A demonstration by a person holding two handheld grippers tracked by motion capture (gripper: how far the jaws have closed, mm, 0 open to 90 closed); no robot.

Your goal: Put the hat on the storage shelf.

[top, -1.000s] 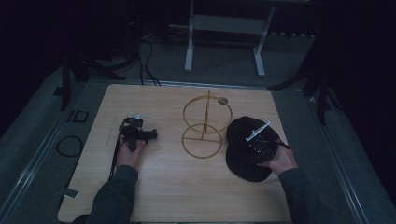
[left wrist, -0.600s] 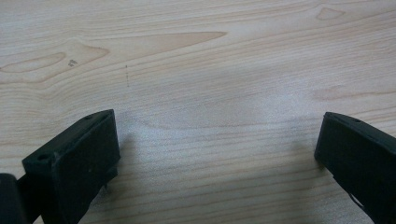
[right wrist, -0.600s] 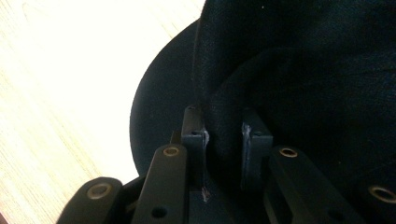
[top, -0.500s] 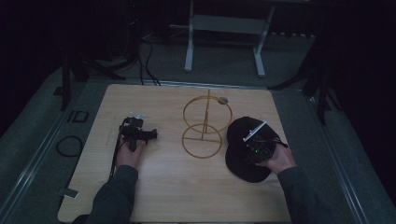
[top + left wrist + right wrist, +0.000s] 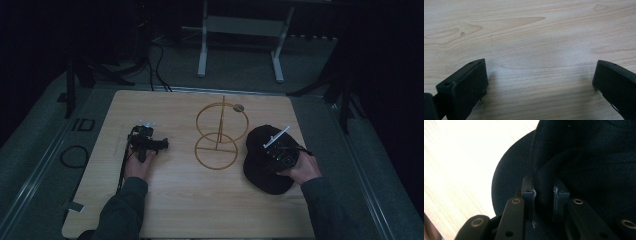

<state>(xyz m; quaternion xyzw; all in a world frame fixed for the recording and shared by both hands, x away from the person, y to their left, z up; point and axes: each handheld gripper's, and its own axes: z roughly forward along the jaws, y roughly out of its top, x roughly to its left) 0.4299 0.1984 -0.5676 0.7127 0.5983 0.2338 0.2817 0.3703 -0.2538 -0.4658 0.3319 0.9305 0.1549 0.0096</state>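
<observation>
A black cap [image 5: 260, 165] lies on the right side of the wooden table [image 5: 180, 200], just right of a gold wire stand [image 5: 220, 135] made of two rings on a post. My right gripper [image 5: 272, 152] rests on top of the cap. In the right gripper view its jaws are pinched on a fold of the cap [image 5: 584, 165] near the brim, my right gripper [image 5: 543, 192] shut on the fabric. My left gripper [image 5: 159, 145] sits on the table's left part, held by a hand. In the left gripper view my left gripper [image 5: 540, 77] stands wide open over bare wood.
A small round disc [image 5: 239, 107] lies on the table behind the stand. Cables [image 5: 75, 155] trail over the grey floor at the left. A white metal frame [image 5: 240, 35] stands beyond the table's far edge. Dark sleeves enter from the bottom.
My right gripper has shifted slightly on the cap. The left gripper has stayed where it was.
</observation>
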